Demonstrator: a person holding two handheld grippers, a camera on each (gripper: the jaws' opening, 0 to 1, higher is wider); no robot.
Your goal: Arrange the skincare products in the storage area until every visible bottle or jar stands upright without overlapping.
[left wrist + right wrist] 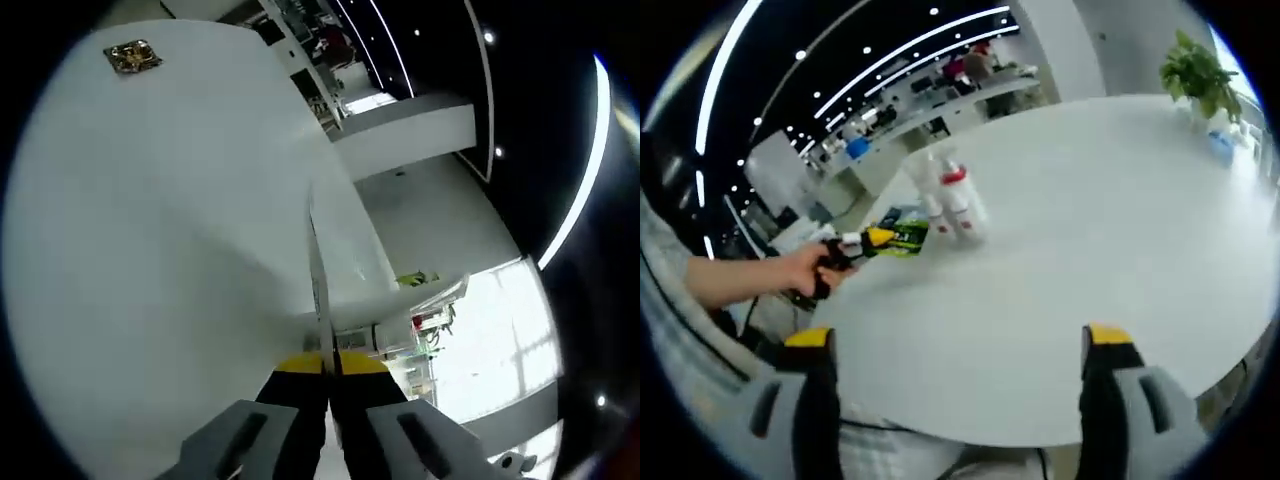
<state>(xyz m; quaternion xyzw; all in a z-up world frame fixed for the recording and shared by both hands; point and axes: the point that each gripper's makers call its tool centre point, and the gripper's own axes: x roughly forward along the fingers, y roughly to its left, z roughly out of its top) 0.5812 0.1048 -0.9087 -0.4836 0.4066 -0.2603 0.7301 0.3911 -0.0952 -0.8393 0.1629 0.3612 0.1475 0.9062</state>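
Note:
Two white bottles with red bands (950,200) stand close together on the round white table (1110,220), towards its far left part. My right gripper (958,338) is open wide near the table's front edge, well short of the bottles, with nothing between its jaws. A hand (790,272) holds my left gripper (878,238) at the table's left edge, its yellow tip next to a green and black packet (906,236) that lies flat. In the left gripper view my left gripper (328,364) is shut, its yellow-tipped jaws pressed together over the white table (160,240).
A small gold-brown object (132,56) lies on the table far from the left gripper. A potted plant (1195,65) and a blue item (1222,146) stand at the table's far right edge. Office desks and ceiling lights lie beyond.

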